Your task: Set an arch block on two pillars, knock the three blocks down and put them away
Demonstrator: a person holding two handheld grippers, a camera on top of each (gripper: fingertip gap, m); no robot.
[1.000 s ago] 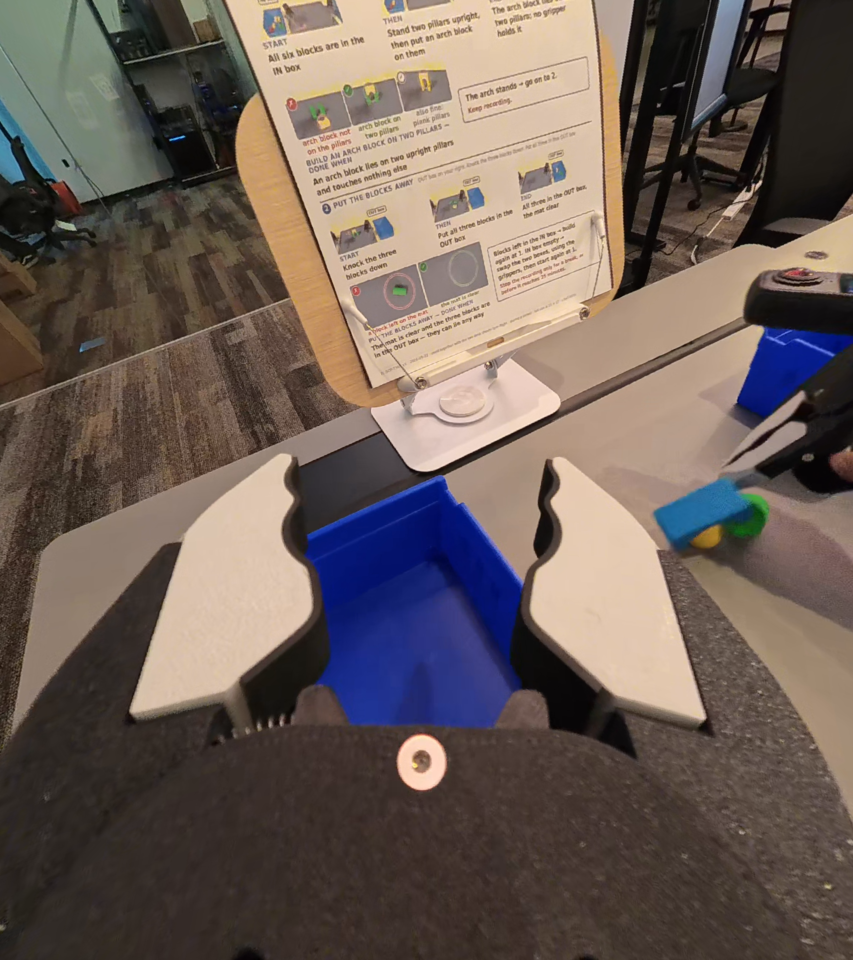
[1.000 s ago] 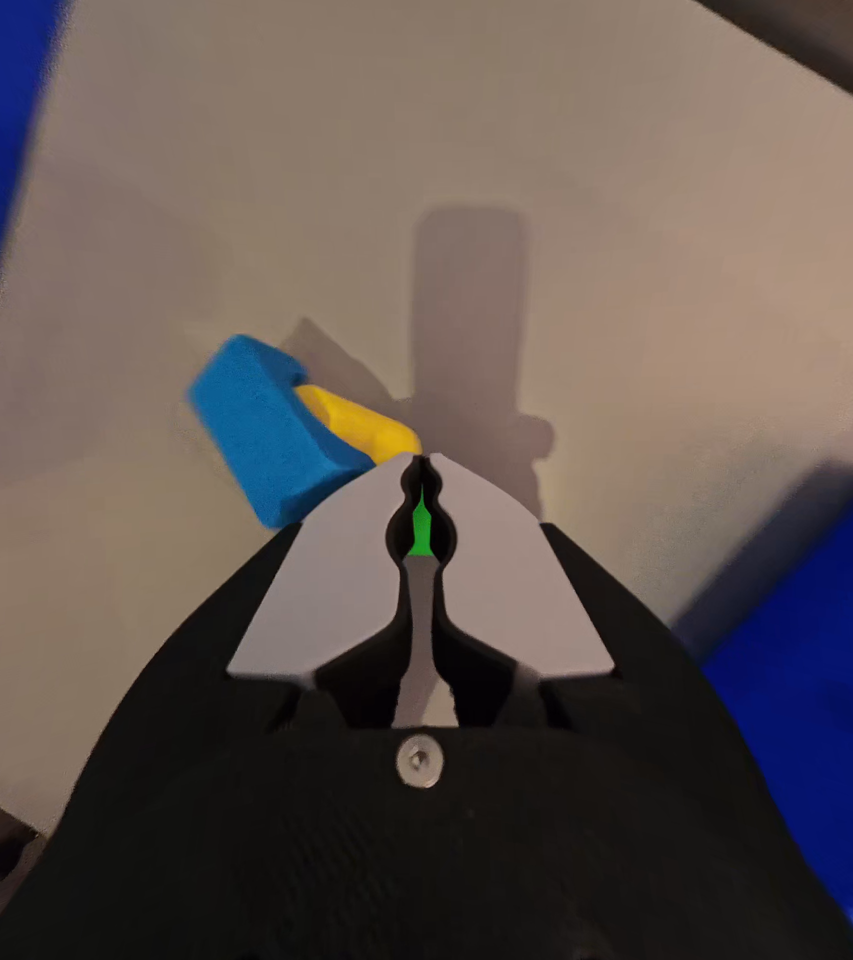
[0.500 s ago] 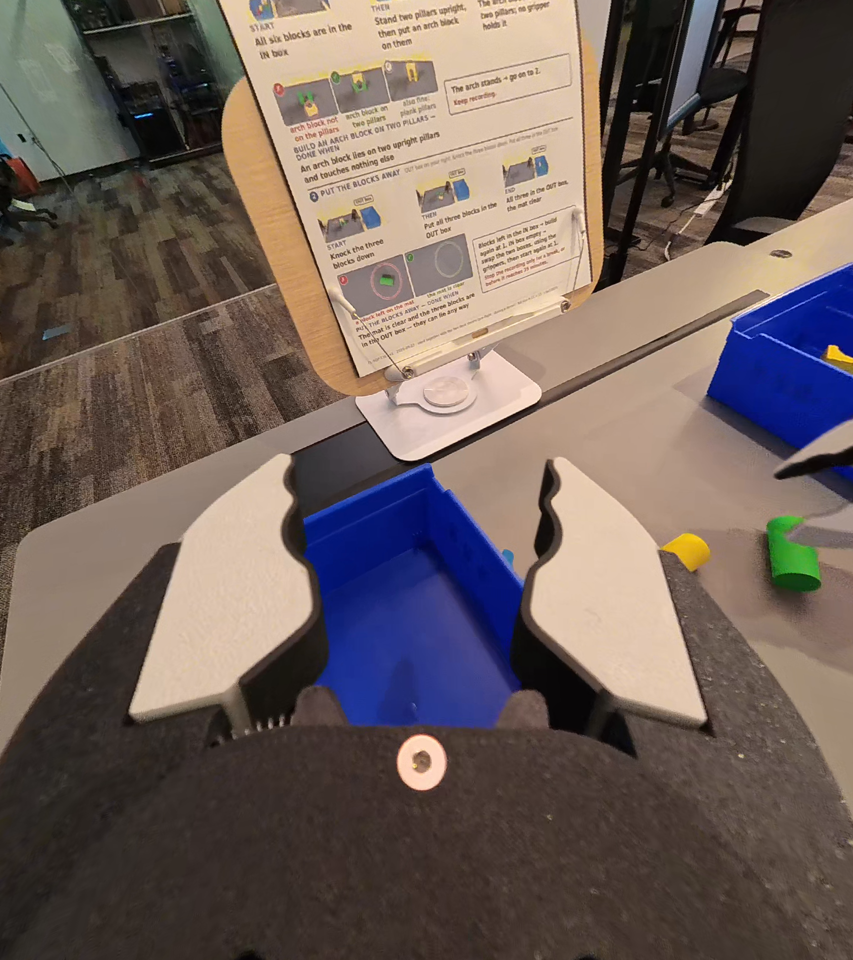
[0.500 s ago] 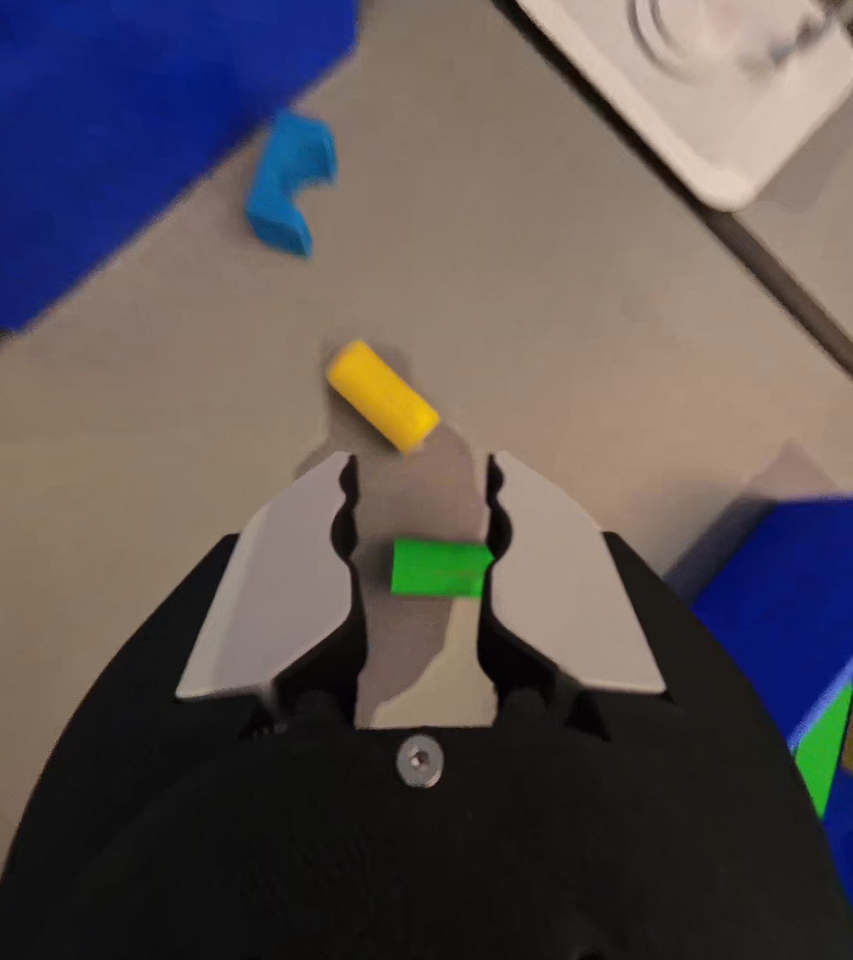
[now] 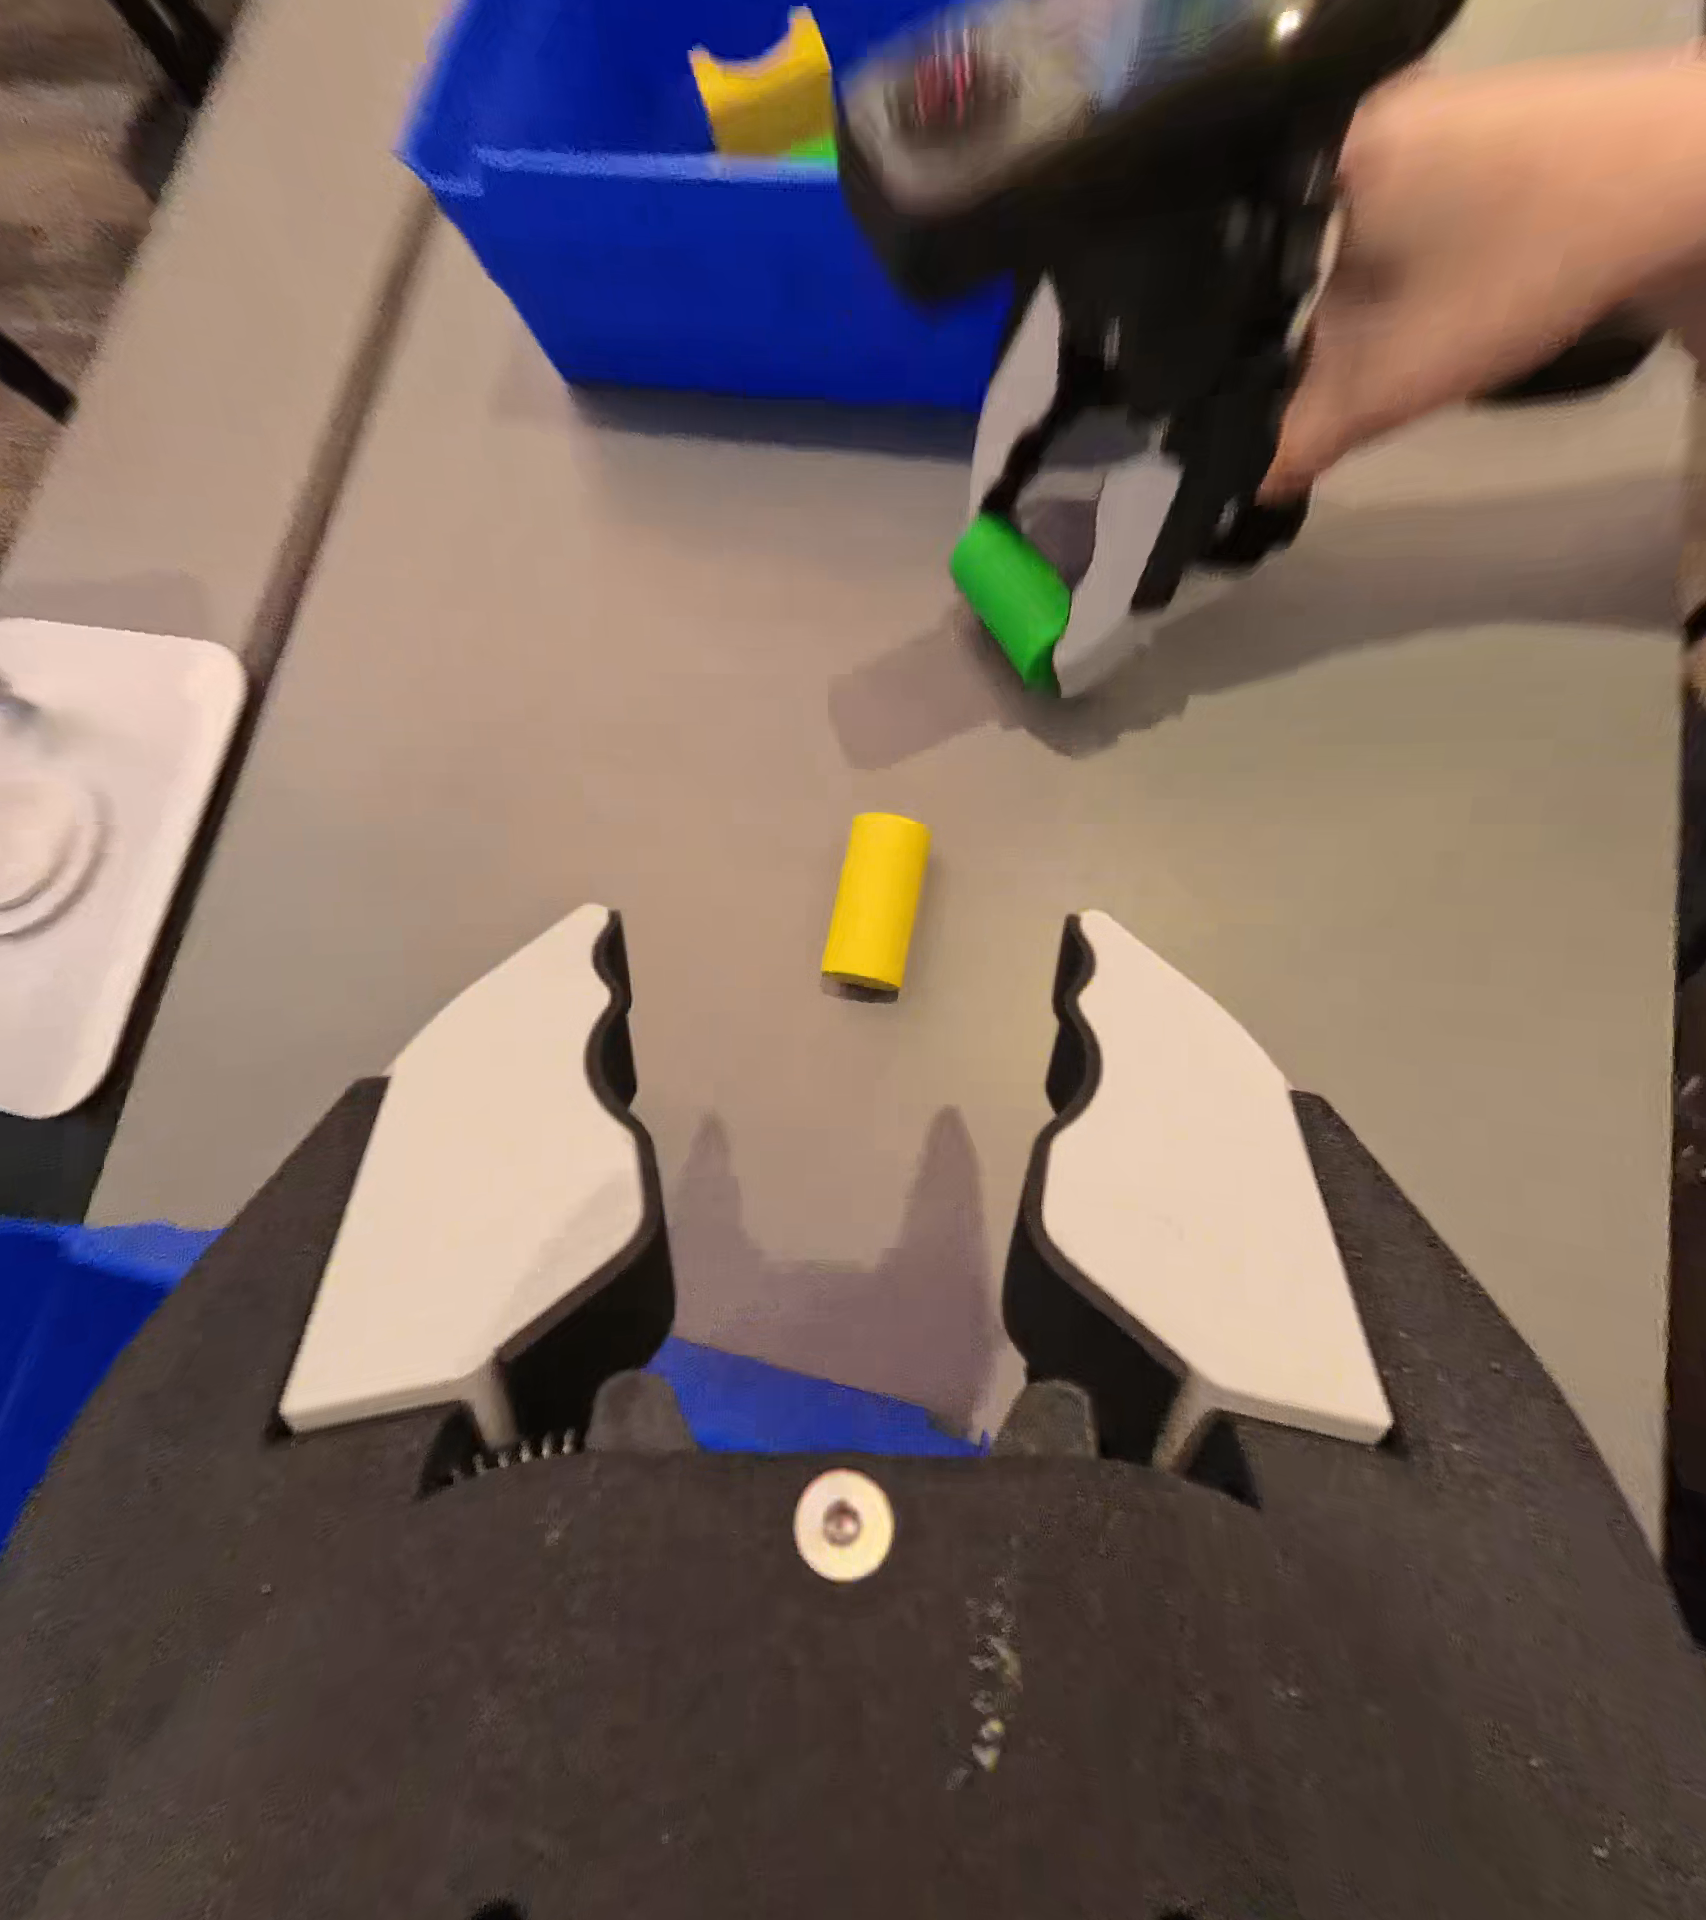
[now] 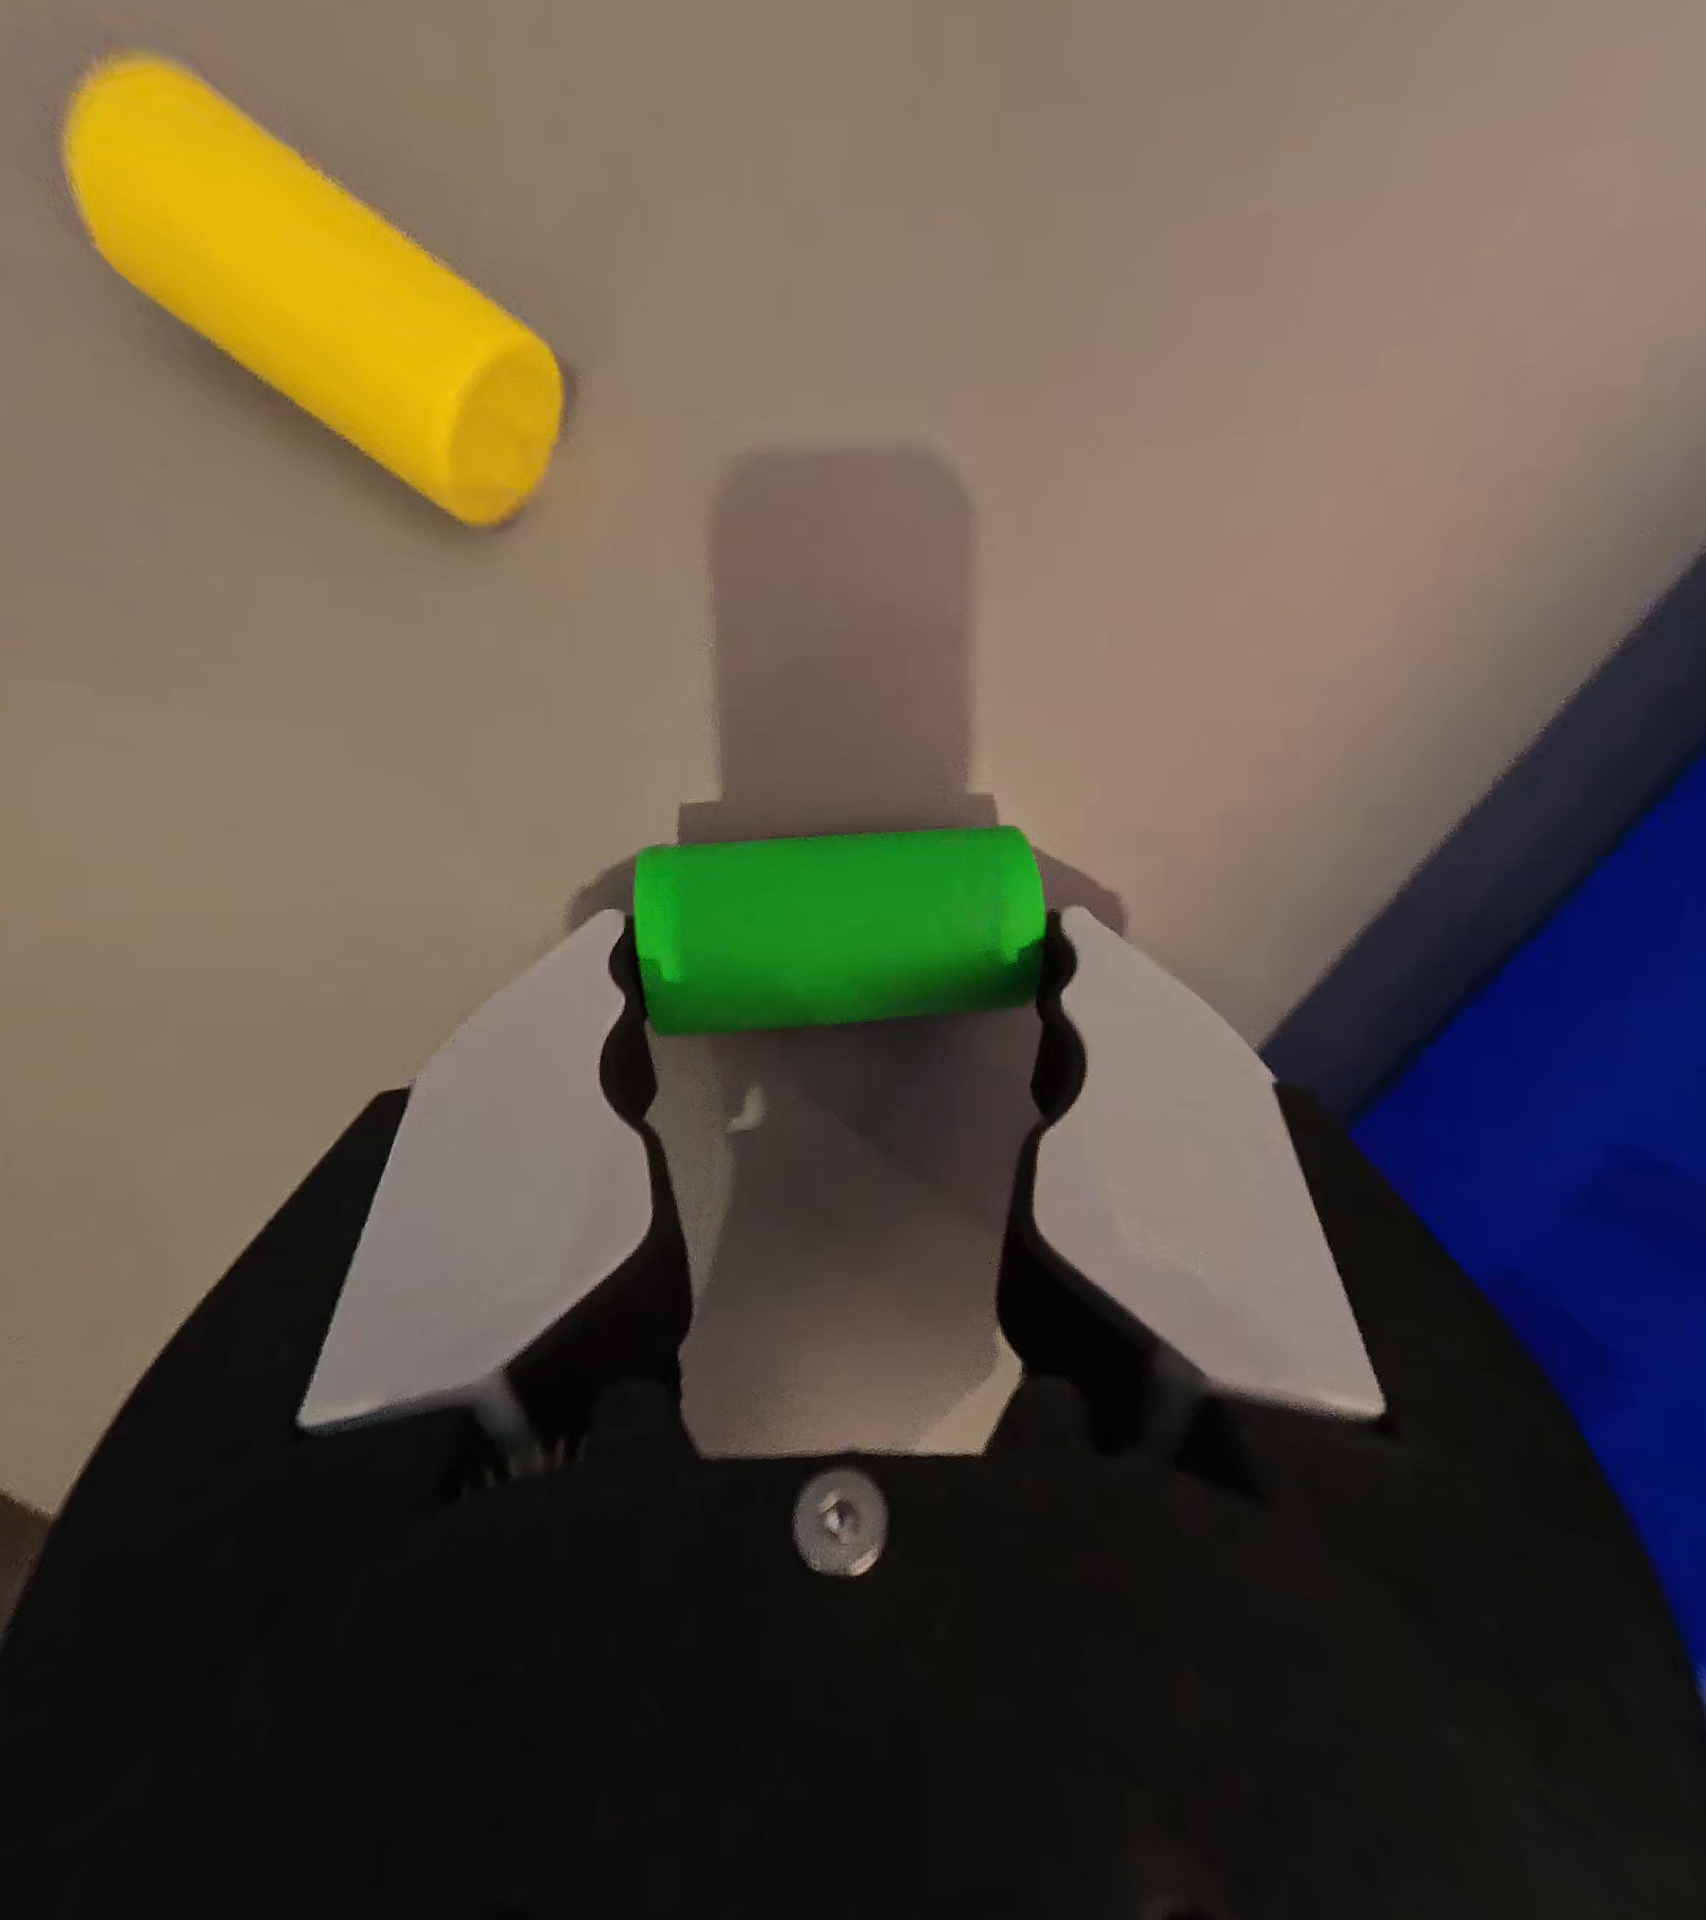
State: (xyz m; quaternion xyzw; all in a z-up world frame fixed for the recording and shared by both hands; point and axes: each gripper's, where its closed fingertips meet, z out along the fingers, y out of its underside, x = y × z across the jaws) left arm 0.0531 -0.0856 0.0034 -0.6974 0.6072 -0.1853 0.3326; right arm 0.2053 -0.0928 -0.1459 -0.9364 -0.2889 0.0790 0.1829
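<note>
Right gripper (image 6: 838, 961) clamped end-to-end on green pillar (image 6: 833, 928) lying on desk (image 5: 558, 665), probably for binning. Left gripper (image 5: 841, 971) spread wide, empty, lined up behind toppled yellow pillar (image 5: 875, 907).

The right tool (image 6: 836, 940) clamps the green pillar (image 6: 836, 927) endwise over the grey worktop (image 6: 1192, 364); a yellow pillar (image 6: 309, 286) lies apart

Green pillar (image 6: 833, 928); yellow pillar (image 5: 875, 906); blue bin (image 5: 724, 260); grey bench (image 5: 537, 675); black tool (image 5: 844, 961), pale-grey fingers (image 5: 516, 1122).
</note>
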